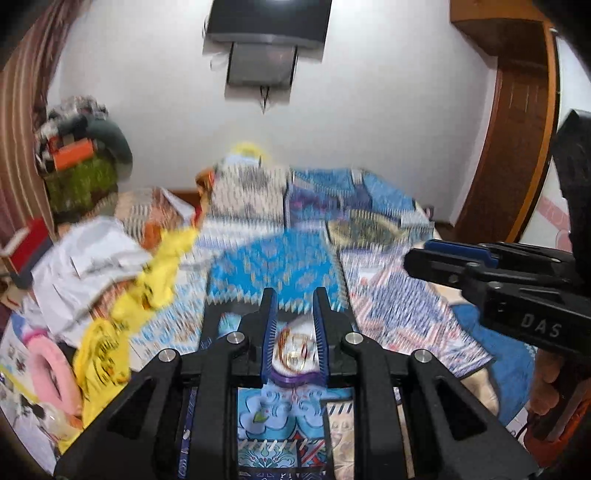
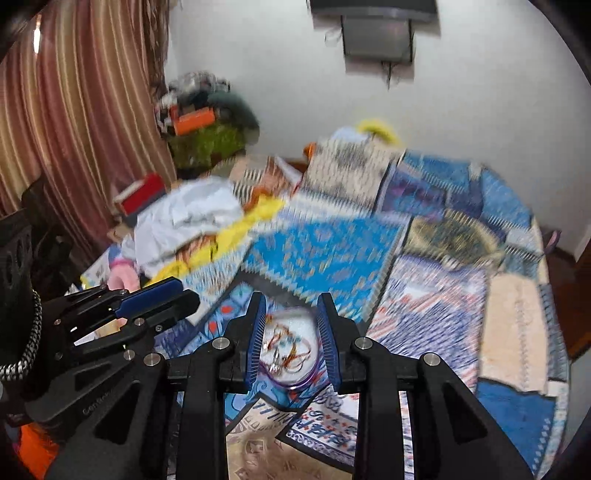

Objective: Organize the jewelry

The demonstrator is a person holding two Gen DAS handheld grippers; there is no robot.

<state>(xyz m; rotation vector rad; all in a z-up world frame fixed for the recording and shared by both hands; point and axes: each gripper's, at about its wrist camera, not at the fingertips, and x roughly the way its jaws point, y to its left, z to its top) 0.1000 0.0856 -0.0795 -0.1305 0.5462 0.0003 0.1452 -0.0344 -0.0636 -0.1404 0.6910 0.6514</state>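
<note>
Currently both views are motion-blurred, so fine detail is limited. Landmark: a small round jewelry dish (image 1: 295,350) with a purple rim, lying on the patchwork bedspread (image 1: 273,266) of the bed. Left tool (image 1: 294,295): fingers set at a narrow-to-medium gap, one on either side of the dish; contact with the dish cannot be judged through the blur, so whether it grips is unclear. Inside the dish, thin gold and reddish bangles or rings (image 1: 293,349) are heaped, individual pieces not separable. In the right wrist view the same dish (image 2: 291,347) appears between the fingers of the right tool (image 2: 291,299), which stands at a medium gap with nothing between its pads; tangled gold and red jewelry (image 2: 284,350) fills the dish, and a purple loop lies at the edge nearest the camera. Right tool (image 1: 417,254) appears in the left wrist view to the right of the dish, above the bedspread. Left of the dish: crumpled yellow cloth (image 1: 147,291) and a white garment (image 1: 85,266). Beyond the dish, on the far wall, a mounted screen (image 1: 267,22).
</note>
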